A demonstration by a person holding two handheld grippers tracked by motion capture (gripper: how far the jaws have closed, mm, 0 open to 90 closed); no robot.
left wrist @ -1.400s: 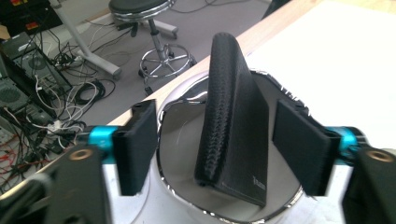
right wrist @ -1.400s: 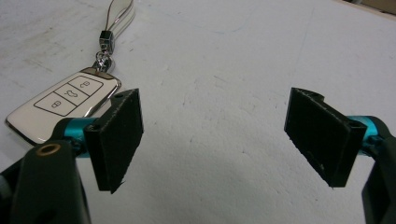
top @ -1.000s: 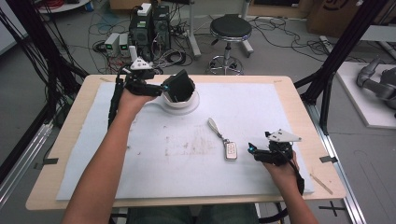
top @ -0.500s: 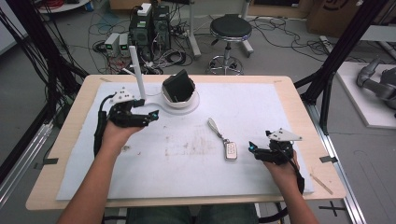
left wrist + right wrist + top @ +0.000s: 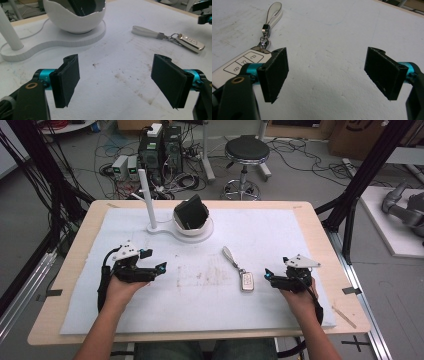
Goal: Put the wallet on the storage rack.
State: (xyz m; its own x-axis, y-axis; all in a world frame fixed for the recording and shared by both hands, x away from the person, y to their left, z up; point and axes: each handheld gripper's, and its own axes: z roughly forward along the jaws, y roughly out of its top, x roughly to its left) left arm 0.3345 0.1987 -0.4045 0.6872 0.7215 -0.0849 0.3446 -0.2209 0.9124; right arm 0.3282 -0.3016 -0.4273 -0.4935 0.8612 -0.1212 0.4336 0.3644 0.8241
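I am noting that my left gripper has drawn back from the white egg-shaped cup holder on its flat white base, where it was working a second ago, and is now resting low on the white foam mat, well short of that holder and to its near left. Its jaws are standing wide apart with nothing between them, as the left gripper view confirms. The dark, boxy black object is sitting tilted inside the broken-shell cup, released and untouched, beside the thin white upright post that shares the same base. I am judging that the placing of that object in the holder is finished. My right gripper is holding its station near and to the right of the holder's side of the mat, likewise spread open and empty in the right gripper view. The silver-white car key fob with its white strap loop is lying flat on the mat, between the two grippers, nearer the holder than my hands and just beside the right gripper's tips; in the right gripper view its body is passing partly behind one jaw. I am judging the fob to be the next item, with the right gripper best placed for it.
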